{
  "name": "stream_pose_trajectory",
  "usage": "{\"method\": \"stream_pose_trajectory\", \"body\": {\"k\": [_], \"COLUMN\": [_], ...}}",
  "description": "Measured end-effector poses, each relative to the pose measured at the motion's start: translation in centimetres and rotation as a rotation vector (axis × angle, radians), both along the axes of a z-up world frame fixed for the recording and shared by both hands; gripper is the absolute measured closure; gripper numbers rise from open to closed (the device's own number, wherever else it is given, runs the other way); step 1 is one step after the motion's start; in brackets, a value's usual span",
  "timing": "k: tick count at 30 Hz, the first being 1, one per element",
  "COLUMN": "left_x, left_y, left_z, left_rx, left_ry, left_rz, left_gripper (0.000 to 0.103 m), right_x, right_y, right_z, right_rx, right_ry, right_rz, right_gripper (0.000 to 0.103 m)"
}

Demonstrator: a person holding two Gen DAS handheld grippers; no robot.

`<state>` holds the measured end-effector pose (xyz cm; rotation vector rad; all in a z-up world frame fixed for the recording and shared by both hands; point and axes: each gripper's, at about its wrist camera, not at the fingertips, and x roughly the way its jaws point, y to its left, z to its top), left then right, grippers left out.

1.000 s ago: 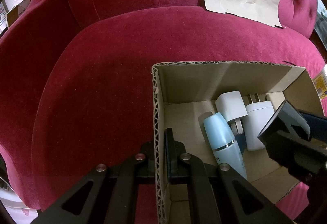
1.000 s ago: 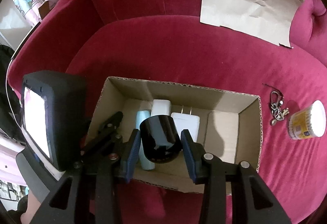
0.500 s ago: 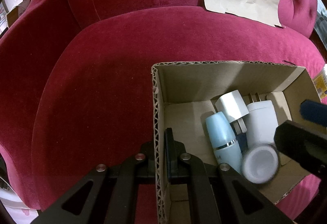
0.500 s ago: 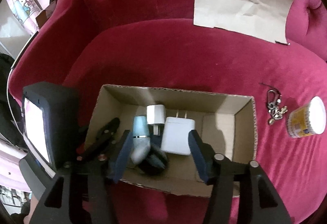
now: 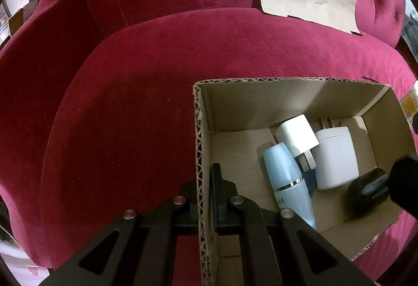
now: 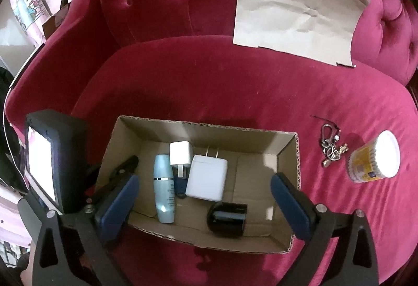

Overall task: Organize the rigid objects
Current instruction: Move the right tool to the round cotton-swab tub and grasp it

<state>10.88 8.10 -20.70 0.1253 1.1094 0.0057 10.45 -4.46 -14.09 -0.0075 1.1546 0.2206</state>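
Note:
An open cardboard box (image 6: 287, 207) (image 5: 261, 100) sits on a red velvet sofa seat. In it lie a light blue bottle (image 6: 164, 188) (image 5: 286, 179), a small white plug (image 6: 180, 154) (image 5: 296, 138), a larger white charger (image 6: 207, 177) (image 5: 335, 155) and a black jar (image 6: 227, 218) (image 5: 365, 194) on its side. My left gripper (image 5: 206, 194) is shut on the box's left wall (image 5: 199, 168). My right gripper (image 6: 203, 194) is open wide above the box, holding nothing.
A keyring (image 6: 330, 143) and a yellow tub with a white lid (image 6: 376, 160) lie on the seat (image 6: 209, 82) right of the box. A sheet of brown paper (image 6: 295, 17) leans on the sofa back.
My right gripper opened and let go of the black jar, which dropped into the box and came to rest on its side. The right gripper then rose. The left gripper held still.

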Motion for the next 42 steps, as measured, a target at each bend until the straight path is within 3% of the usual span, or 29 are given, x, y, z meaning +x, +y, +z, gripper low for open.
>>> {"method": "stream_pose_trajectory", "body": {"k": [14, 29, 42], "left_x": [0.0, 0.0, 0.1], "left_y": [0.0, 0.0, -0.2], "left_z": [0.0, -0.1, -0.1], "left_rx": [0.003, 0.005, 0.013], "left_ry": [0.001, 0.002, 0.001], "left_rz": [0.001, 0.001, 0.002], "left_gripper": [0.098, 0.098, 0.098], "right_x": [-0.2, 1.4, 2.3], "right_y": [-2.1, -9.6, -15.5], "right_z": [2.0, 3.8, 2.9], "right_rx": [-0.041, -0.133, -0.221], "right_ry": [-0.039, -0.07, -0.057], "right_rz": [0.011, -0.107, -0.192], "right_gripper": [0.0, 0.0, 0.0]}}
